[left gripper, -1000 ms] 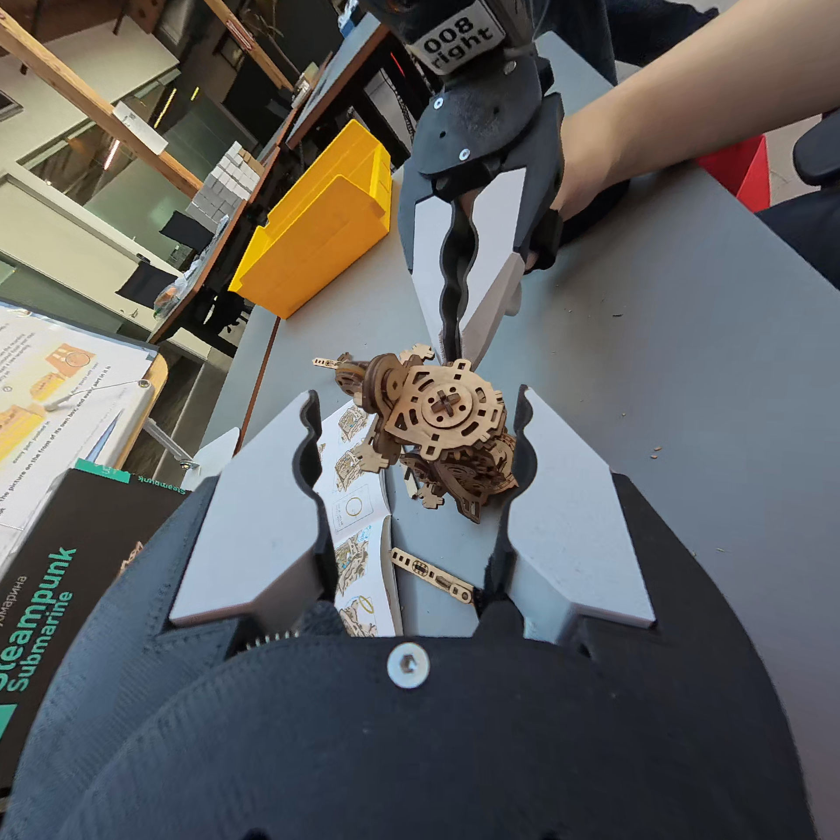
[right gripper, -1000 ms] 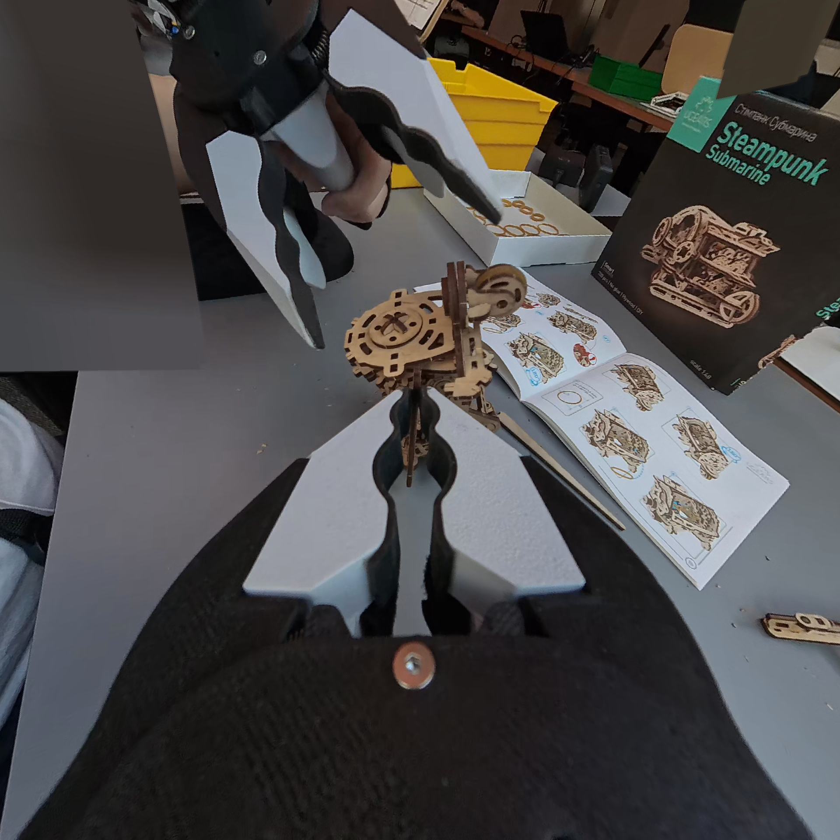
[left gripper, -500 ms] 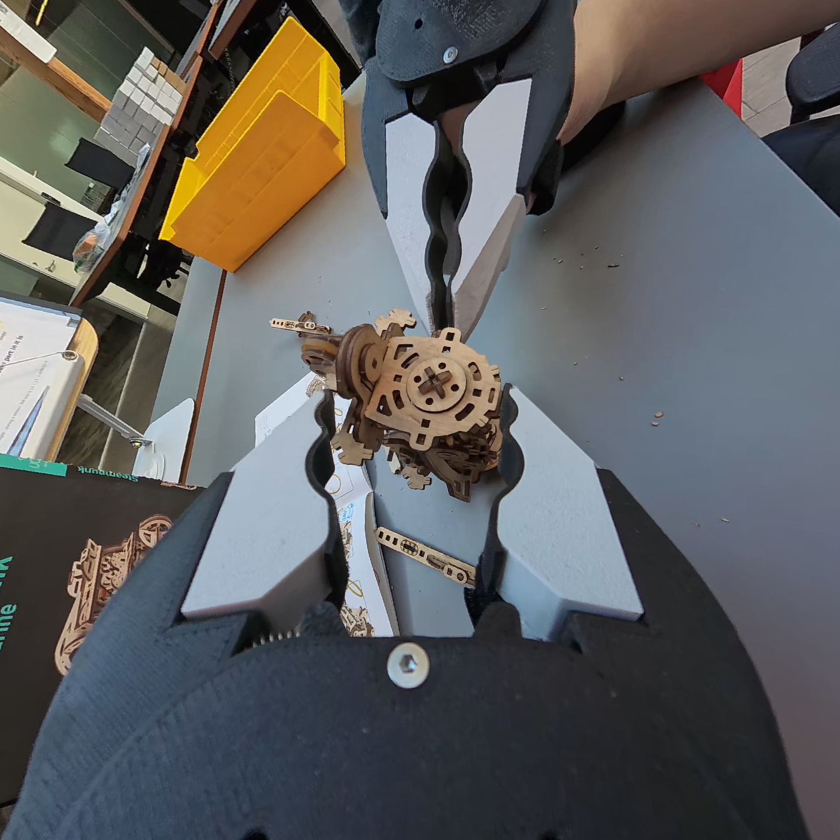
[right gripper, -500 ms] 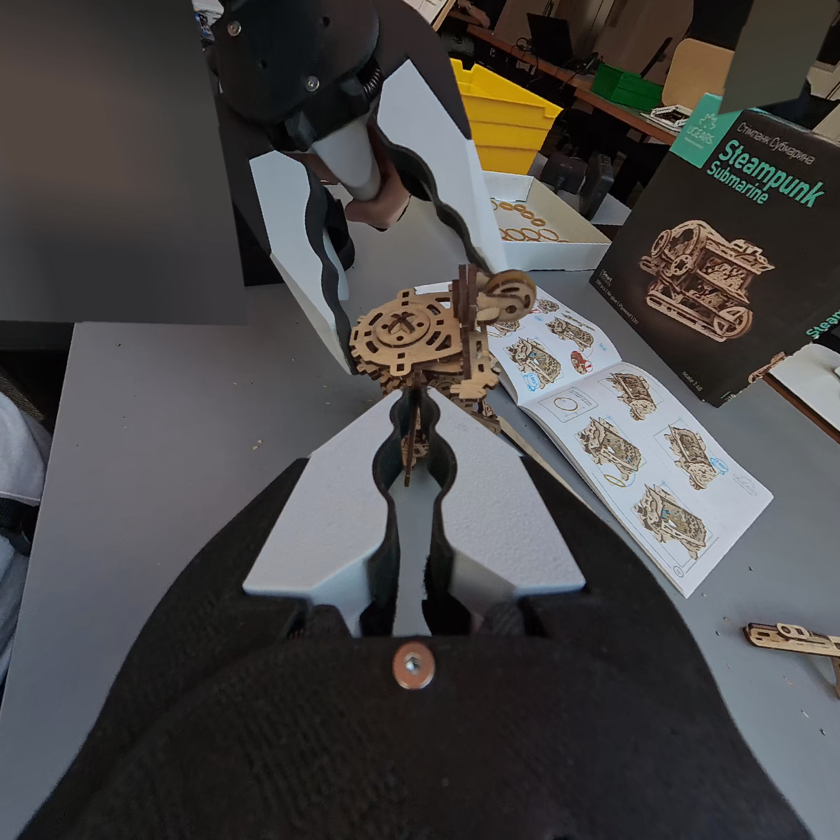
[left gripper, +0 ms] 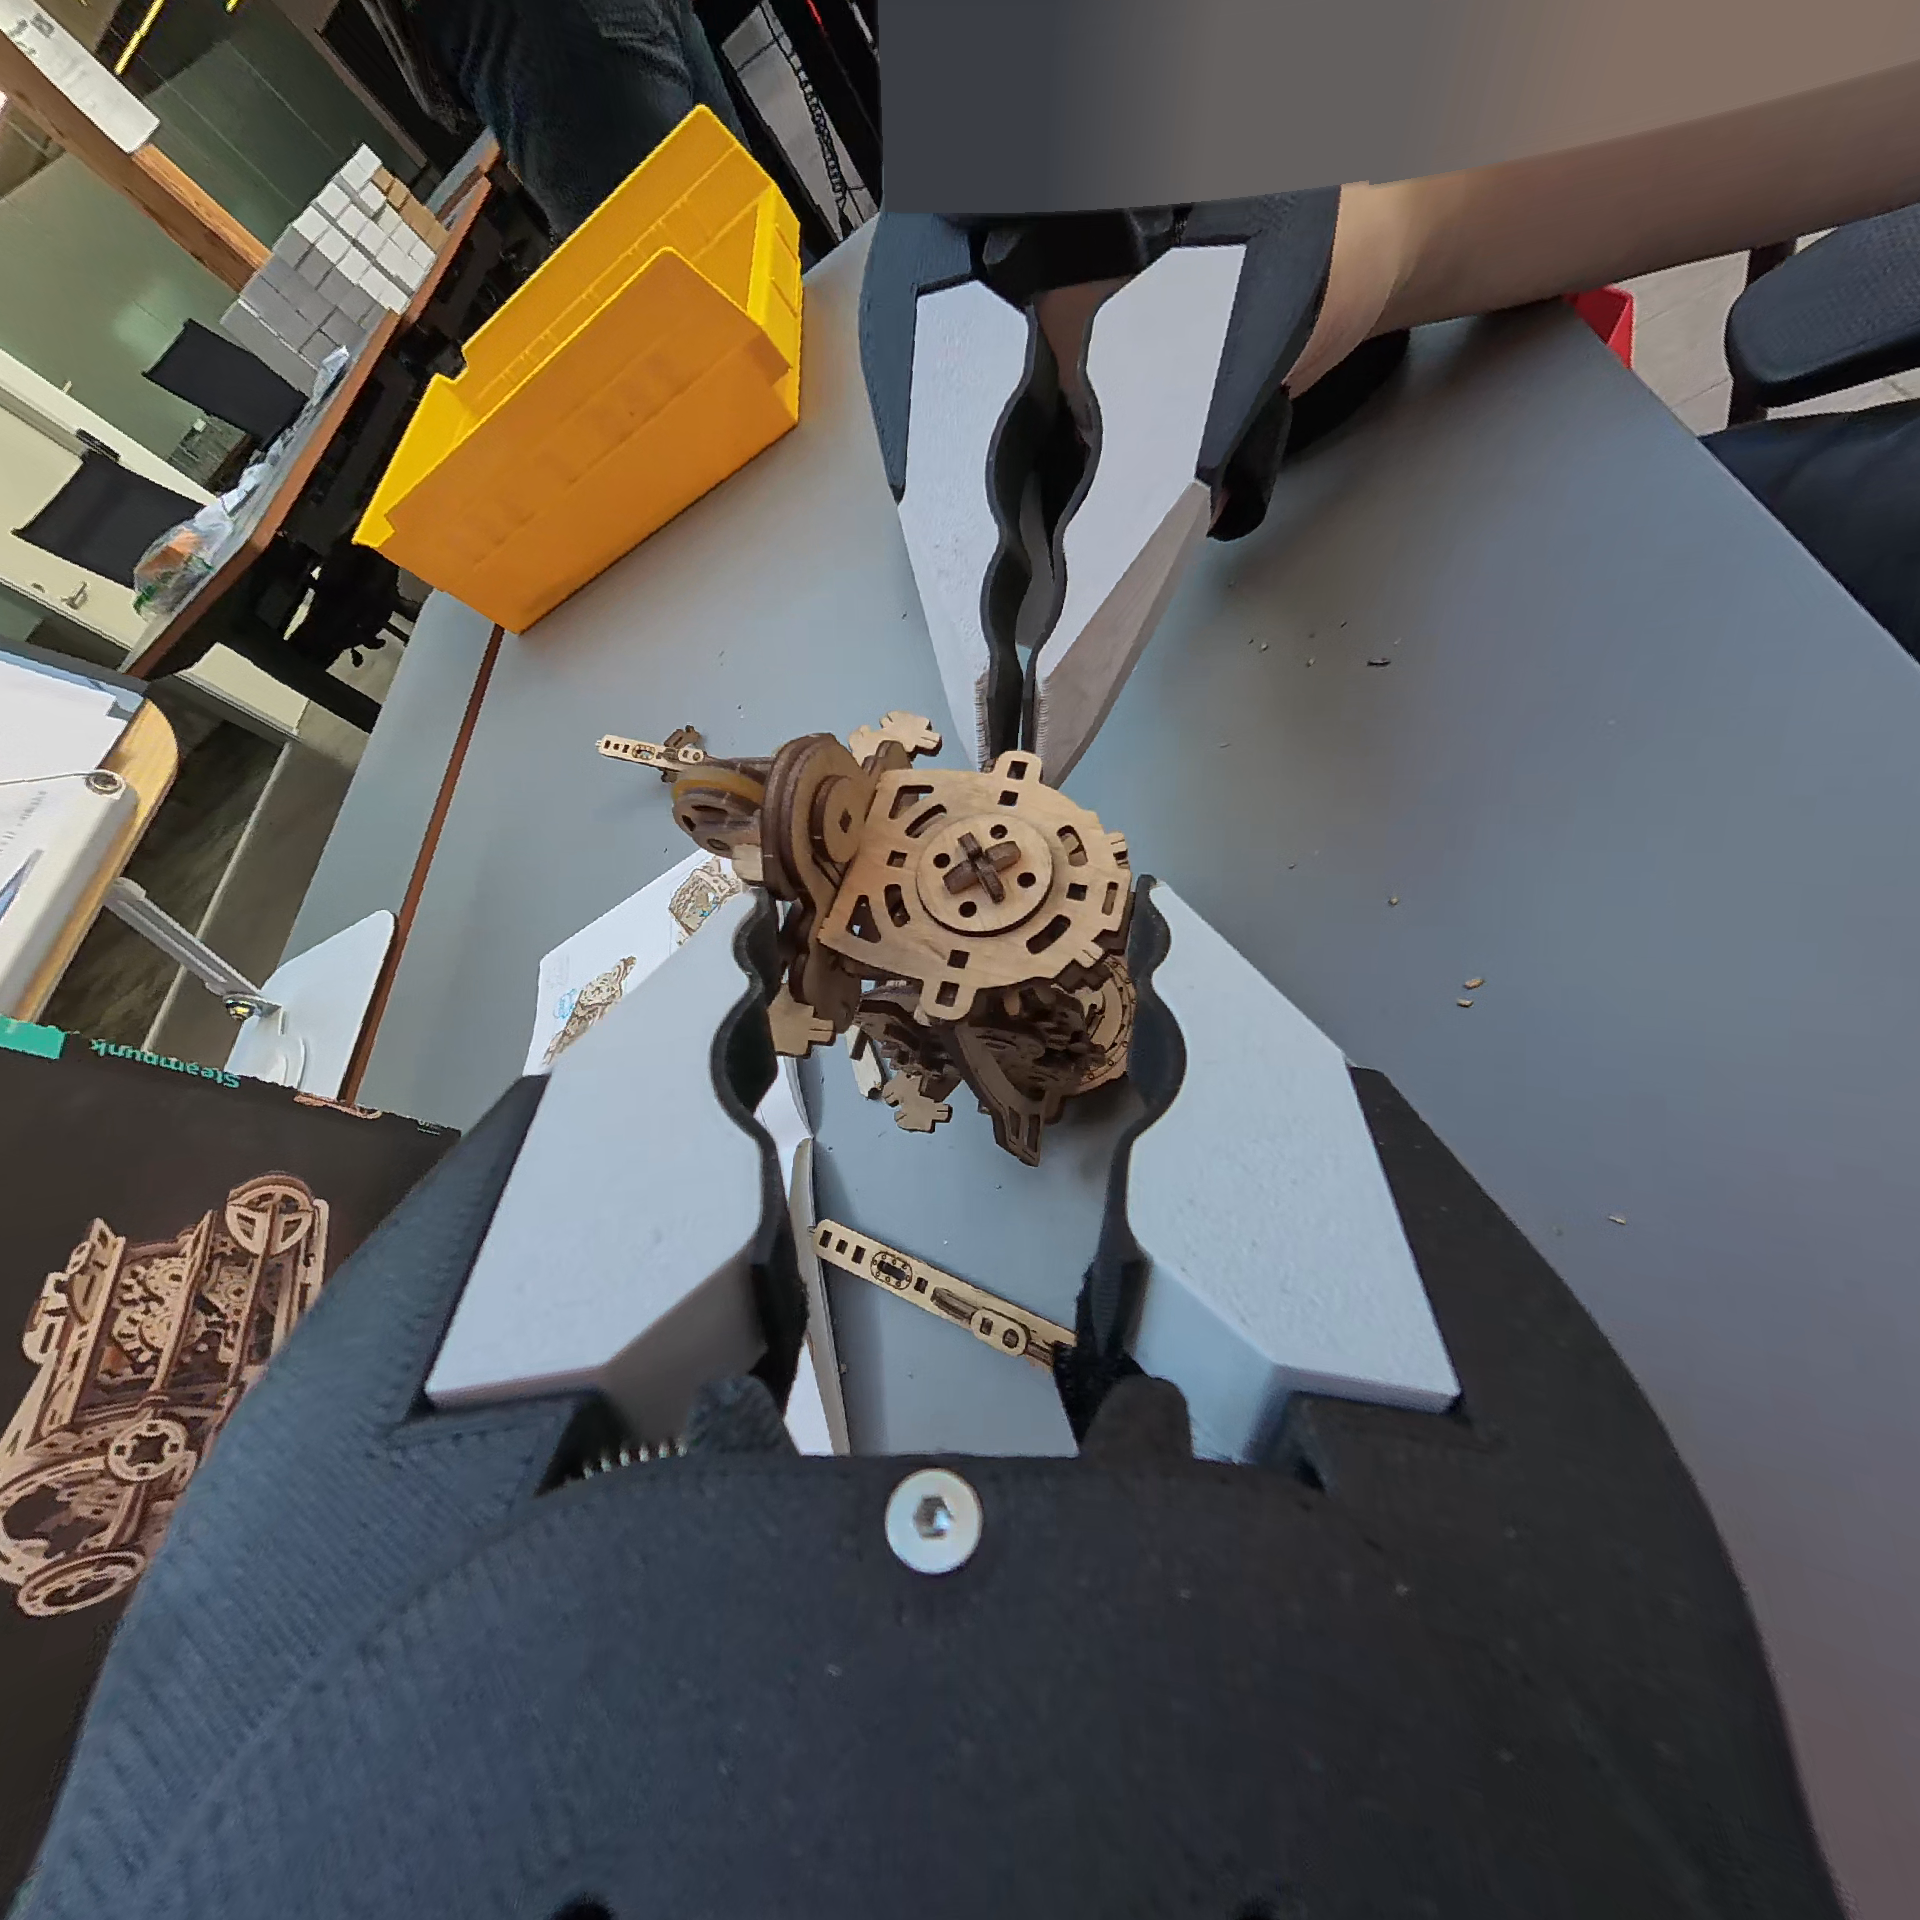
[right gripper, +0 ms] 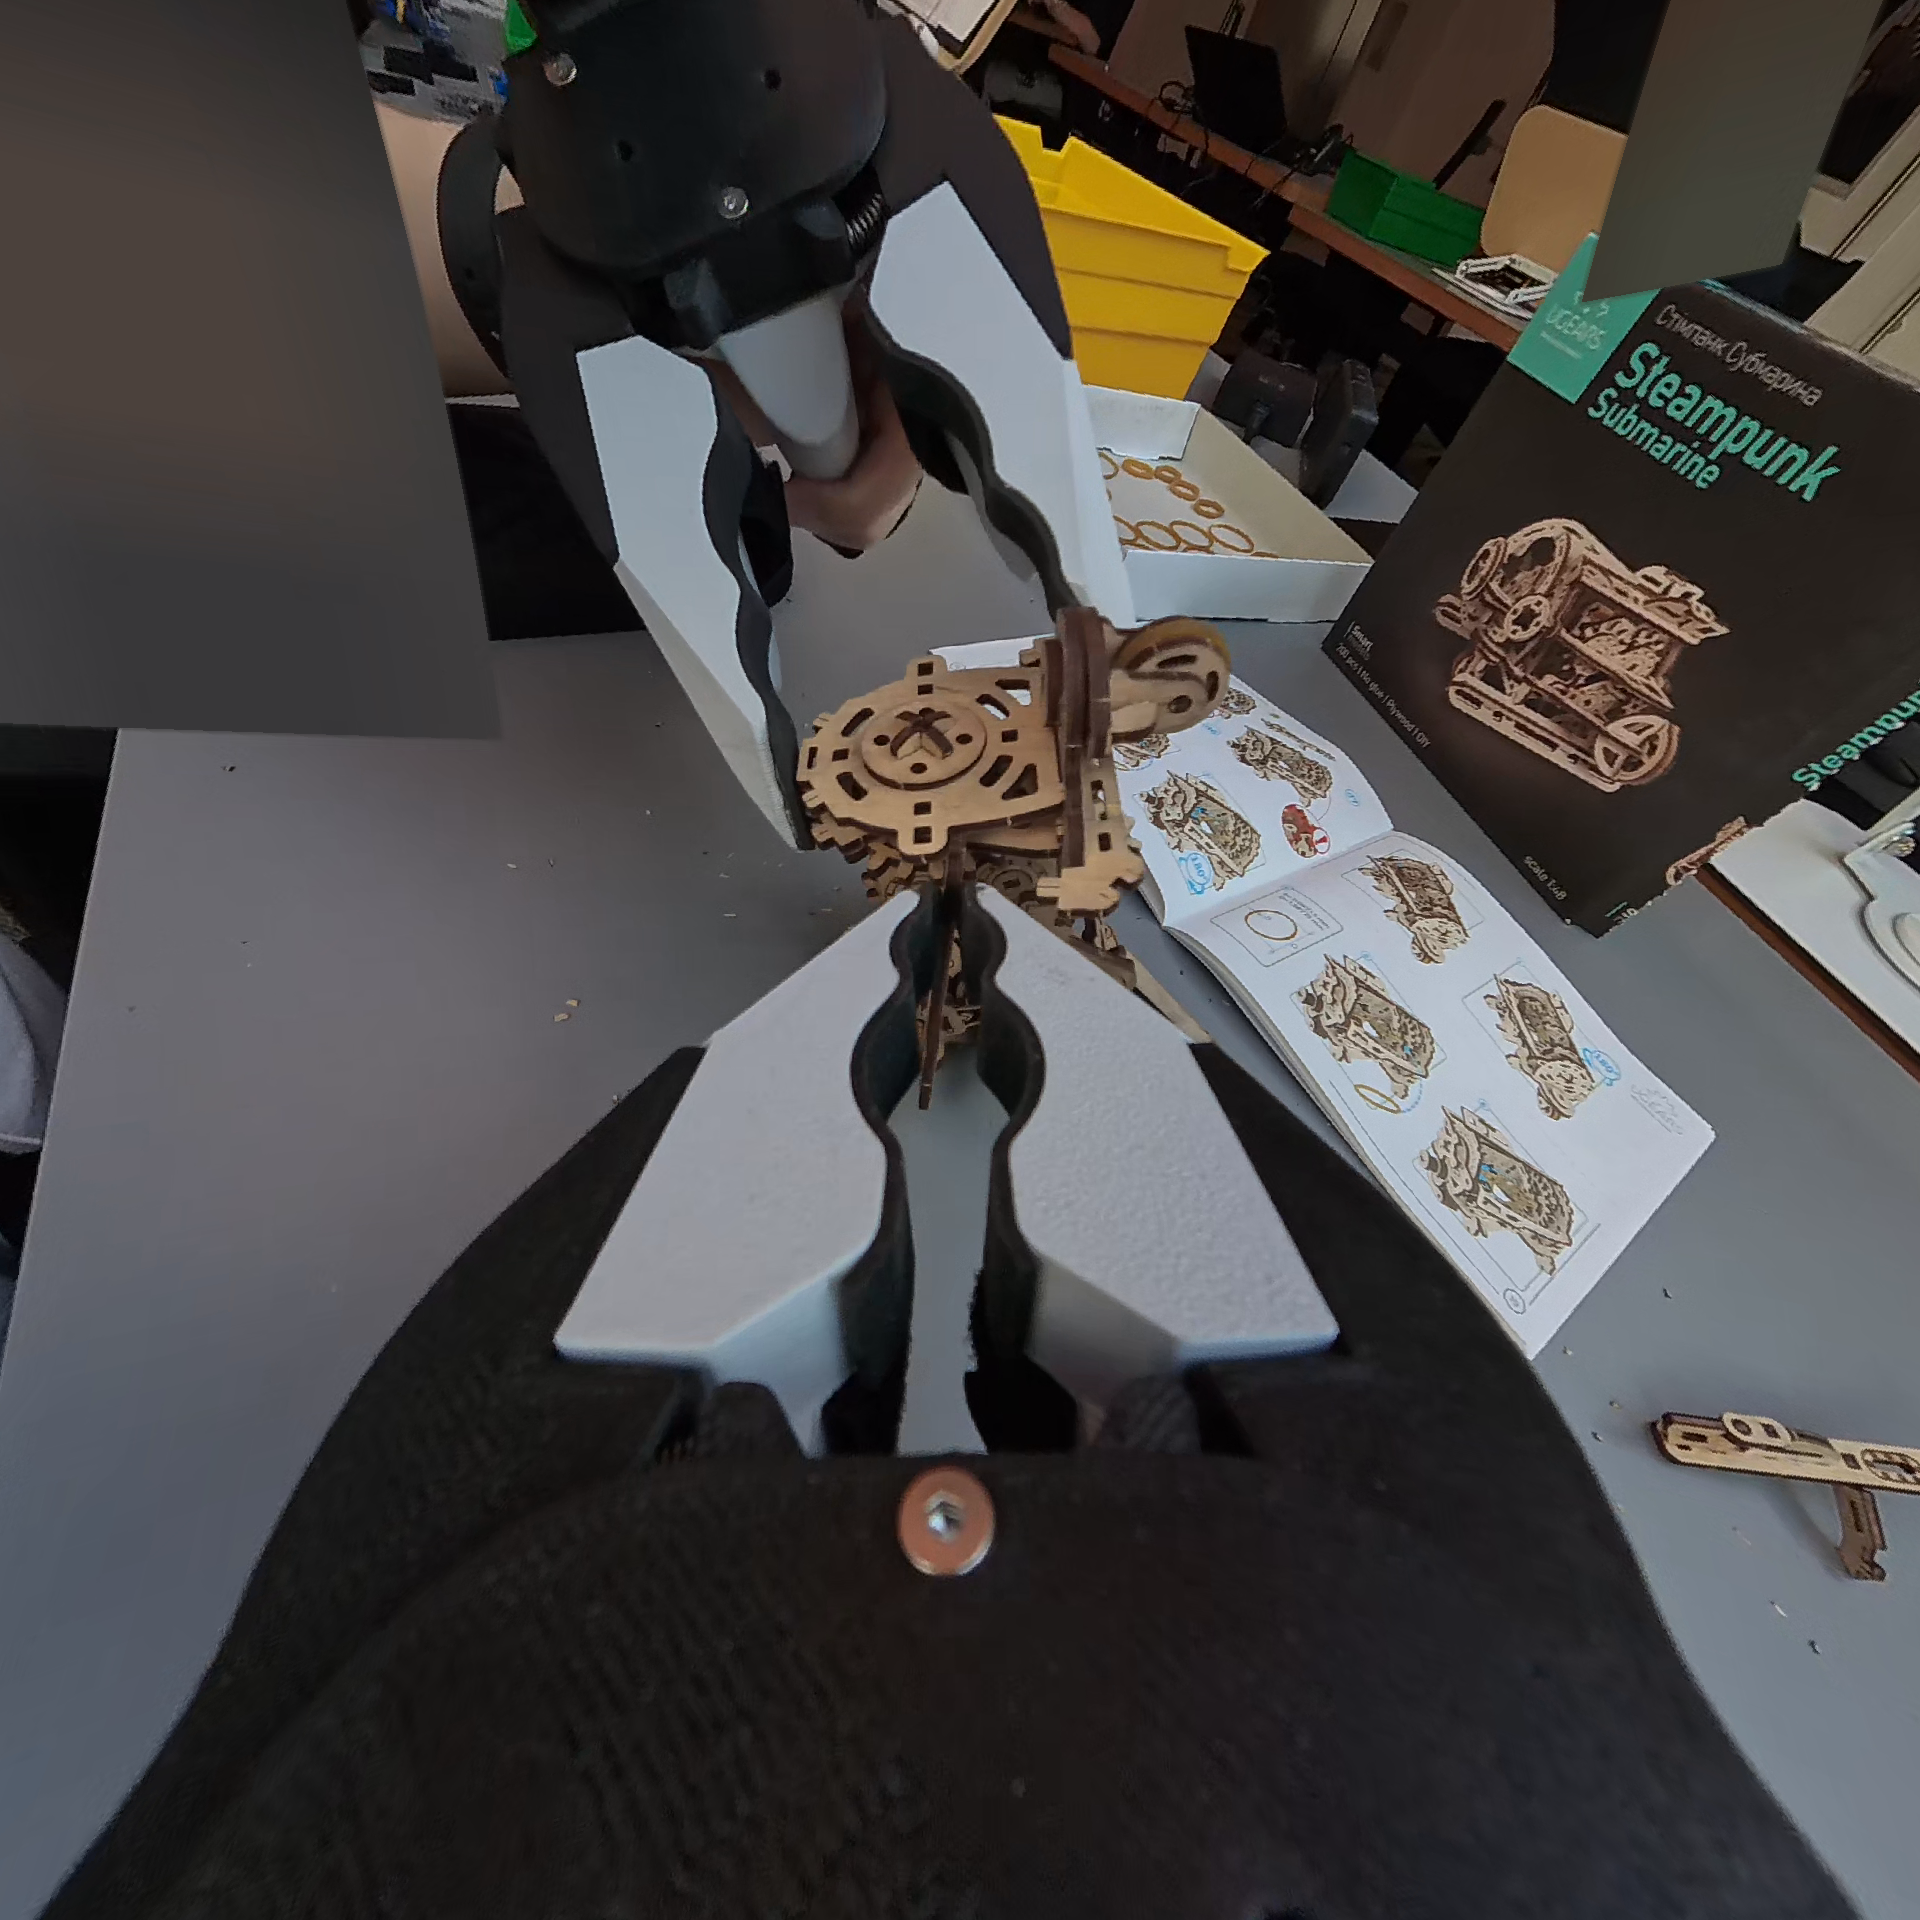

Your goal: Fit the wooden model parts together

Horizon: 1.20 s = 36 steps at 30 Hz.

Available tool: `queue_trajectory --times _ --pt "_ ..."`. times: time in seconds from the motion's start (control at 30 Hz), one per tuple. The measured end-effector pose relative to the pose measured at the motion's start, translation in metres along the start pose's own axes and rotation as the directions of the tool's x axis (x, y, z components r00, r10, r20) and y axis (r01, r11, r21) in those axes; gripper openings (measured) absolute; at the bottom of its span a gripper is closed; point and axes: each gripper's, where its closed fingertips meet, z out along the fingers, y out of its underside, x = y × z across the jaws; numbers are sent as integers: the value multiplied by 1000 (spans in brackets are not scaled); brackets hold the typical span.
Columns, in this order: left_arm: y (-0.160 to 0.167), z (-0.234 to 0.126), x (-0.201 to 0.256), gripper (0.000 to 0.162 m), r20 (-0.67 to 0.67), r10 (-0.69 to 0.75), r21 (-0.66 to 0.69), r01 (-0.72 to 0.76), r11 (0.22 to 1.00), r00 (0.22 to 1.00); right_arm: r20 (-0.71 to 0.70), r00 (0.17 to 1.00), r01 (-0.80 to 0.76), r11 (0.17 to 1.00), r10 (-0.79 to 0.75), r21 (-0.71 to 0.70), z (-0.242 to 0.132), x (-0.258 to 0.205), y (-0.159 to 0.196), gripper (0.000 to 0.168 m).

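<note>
Grey table (right gripper: 312, 1039) forms our work surface, with workshop benches behind it. We take the wooden model assembly (left gripper: 966, 914) as the landmark; it is held above the table.

Our right gripper (right gripper: 948, 914) is closed narrow on a thin wooden plate at the underside of the assembly, seen edge-on between its jaws. Our left gripper (left gripper: 951, 935) is spread to about the width of the assembly, one finger on each side of it. In the right wrist view one of its fingers (right gripper: 769, 748) meets the gear-shaped face; we cannot tell whether the other presses.

An open instruction booklet (right gripper: 1403, 987) lies flat just beside and below the assembly. A black kit box (right gripper: 1662, 623) stands beyond the booklet. Yellow bins (left gripper: 613, 384) sit well behind the assembly. A loose wooden strip (left gripper: 935, 1294) lies on the table below the assembly.
</note>
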Motion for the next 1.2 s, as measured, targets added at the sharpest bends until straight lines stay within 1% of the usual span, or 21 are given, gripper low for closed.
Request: queue_trajectory --times 0.2,0.43,0.83,1.0,1.2 --pt "1 -2 0 66 6 -39 30 38 999 999 -11 999 40 999 -41 -11 1 0 -1 2" --pt "1 -3 -1 66 28 -47 55 45 997 998 -14 1000 13 999 -14 -36 3 1 -1 2" --pt "2 -5 -2 66 55 -70 82 66 994 996 -26 999 34 995 -37 -91 5 3 -2 2" --pt "-1 -7 -3 65 30 -130 105 126 986 991 -24 998 48 994 -50 -95 6 2 -2 2" --pt "0 -8 -3 64 35 -103 93 100 991 994 -20 997 66 993 -69 -100 6 1 -3 2"
